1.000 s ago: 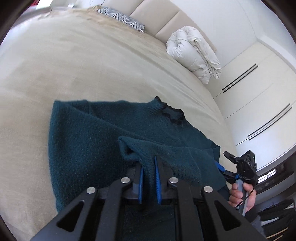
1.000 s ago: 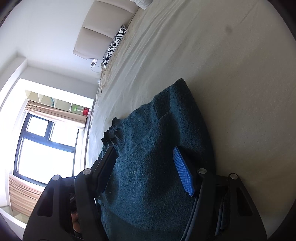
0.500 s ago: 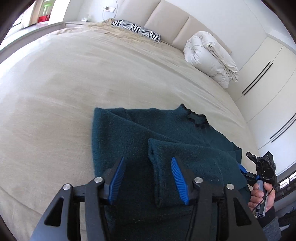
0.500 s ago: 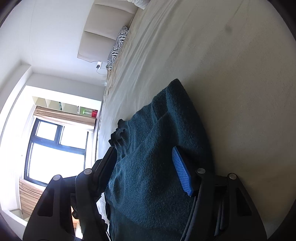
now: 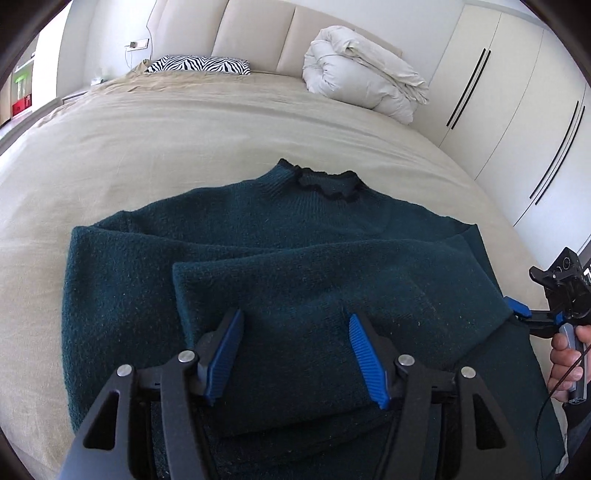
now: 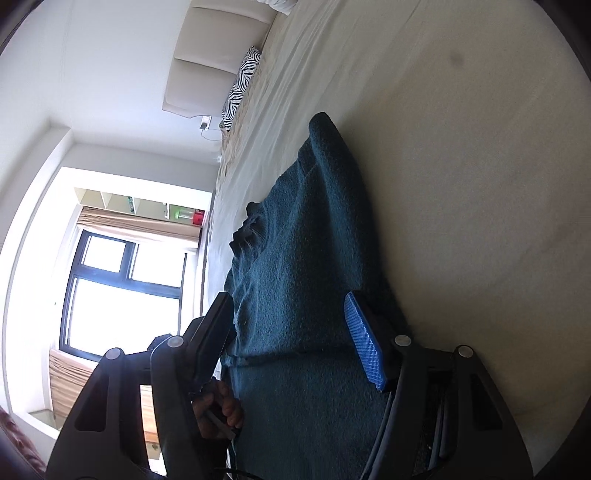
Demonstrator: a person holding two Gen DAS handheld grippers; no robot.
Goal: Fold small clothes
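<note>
**Both grippers wide over the sweater**

My left gripper (image 5: pixel 295 354) hangs spread and empty above the teal sweater (image 5: pixel 280 258) on the bed (image 5: pixel 147 140). My right gripper (image 6: pixel 291 343) gapes too; only its view shows the window (image 6: pixel 122 291). Beyond: zebra pillow (image 5: pixel 197 64), rolled duvet (image 5: pixel 362 85).

A wide bed (image 5: pixel 155 147) with a beige cover fills most of the left wrist view. At its head stands a padded cream headboard (image 5: pixel 258 33), and a zebra-striped pillow (image 5: pixel 197 65) lies flat against it. To the right of the pillow sits a rolled white duvet (image 5: pixel 364 83). White wardrobe doors (image 5: pixel 517 110) with thin dark handles line the wall beside the bed. In the right wrist view a dark-framed window (image 6: pixel 122 291) glows bright, with a tan blind (image 6: pixel 140 225) along its edge and shelves (image 6: pixel 140 203) next to it.
</note>
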